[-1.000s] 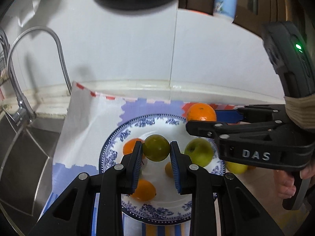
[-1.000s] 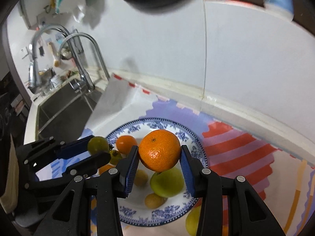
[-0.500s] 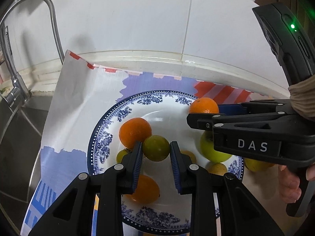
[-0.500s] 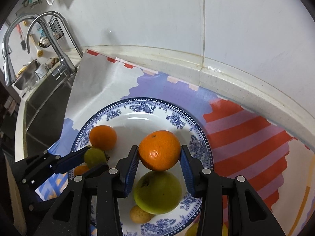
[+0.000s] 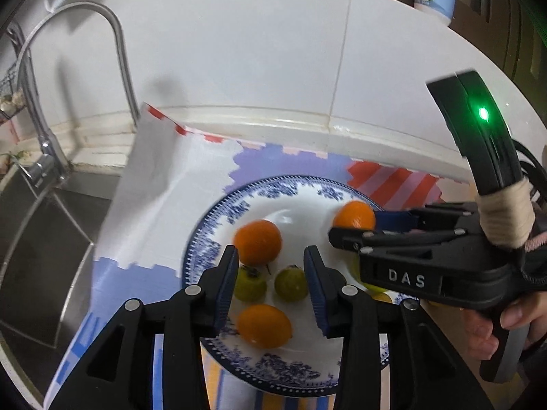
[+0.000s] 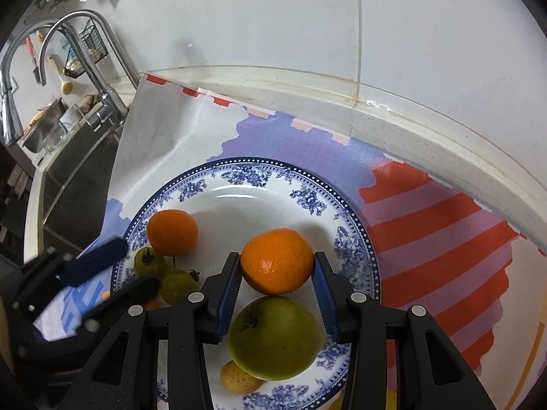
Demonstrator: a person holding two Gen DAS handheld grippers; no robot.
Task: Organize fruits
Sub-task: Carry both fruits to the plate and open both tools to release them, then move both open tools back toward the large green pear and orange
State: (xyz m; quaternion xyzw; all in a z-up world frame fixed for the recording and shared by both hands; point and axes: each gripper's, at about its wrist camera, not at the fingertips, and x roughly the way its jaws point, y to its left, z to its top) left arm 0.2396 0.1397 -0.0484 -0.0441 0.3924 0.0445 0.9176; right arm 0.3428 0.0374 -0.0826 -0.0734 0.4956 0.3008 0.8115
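Blue-and-white floral plate is sitting on a striped mat beside a sink and is carrying a green apple, two small green fruits, a loose orange, an oval orange fruit and a small yellowish fruit. Left gripper is hanging over the plate with its jaws spread and nothing between them, the green fruits lying below the gap. Right gripper is clasping a second orange with both blue pads against its sides, low over the plate just behind the apple; whether it is touching the plate cannot be told.
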